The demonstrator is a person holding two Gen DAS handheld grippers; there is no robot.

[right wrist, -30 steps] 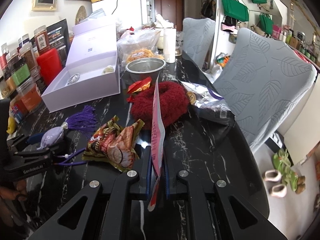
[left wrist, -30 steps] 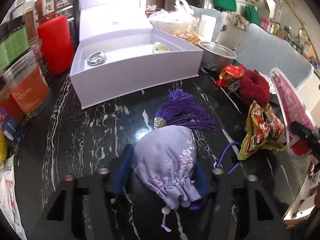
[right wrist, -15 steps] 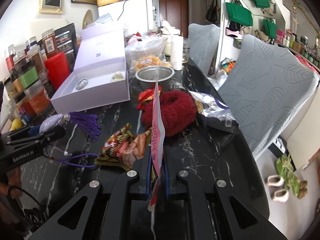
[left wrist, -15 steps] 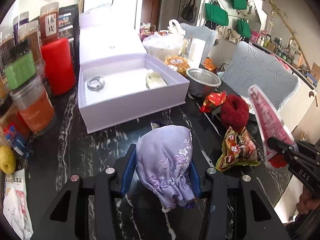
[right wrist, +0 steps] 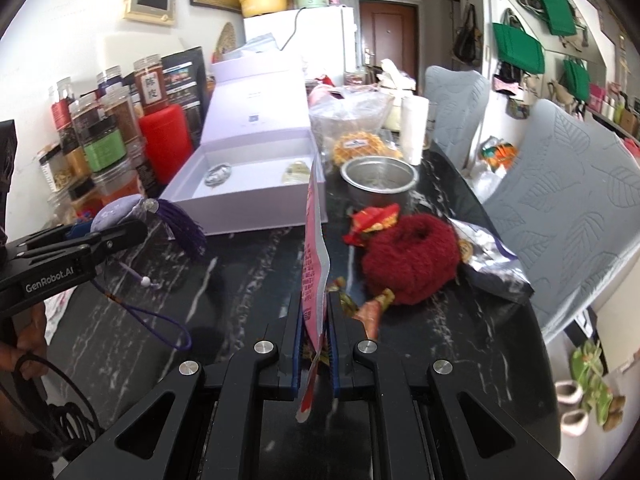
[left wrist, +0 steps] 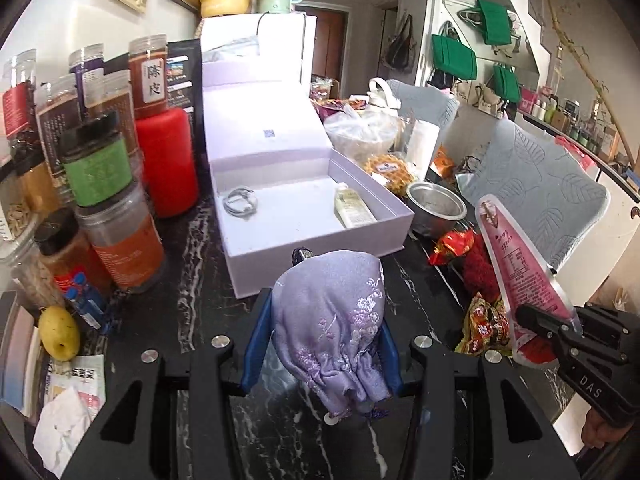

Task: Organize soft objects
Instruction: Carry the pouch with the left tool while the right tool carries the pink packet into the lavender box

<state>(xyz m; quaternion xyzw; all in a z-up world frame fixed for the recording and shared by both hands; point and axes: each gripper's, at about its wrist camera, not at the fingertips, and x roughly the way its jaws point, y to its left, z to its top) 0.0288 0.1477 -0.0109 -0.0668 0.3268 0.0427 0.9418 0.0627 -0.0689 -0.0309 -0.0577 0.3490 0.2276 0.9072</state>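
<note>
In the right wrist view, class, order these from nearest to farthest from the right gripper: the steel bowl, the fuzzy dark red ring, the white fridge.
1. Fuzzy dark red ring, just ahead, right.
2. Steel bowl, behind it, centre.
3. White fridge, against the far wall.

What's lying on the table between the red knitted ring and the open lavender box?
A red foil wrapper beside the red knitted ring, then bare black marble up to the lavender box; right wrist view.

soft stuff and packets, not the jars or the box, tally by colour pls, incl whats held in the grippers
Purple: 1, the embroidered pouch held in the left gripper
Pink: 1, the flat packet clamped in the right gripper
Dark red: 1, the fuzzy ring
Red: 1, the small wrapper
Red and yellow: 1, the crumpled snack bag
Total: 5
</note>
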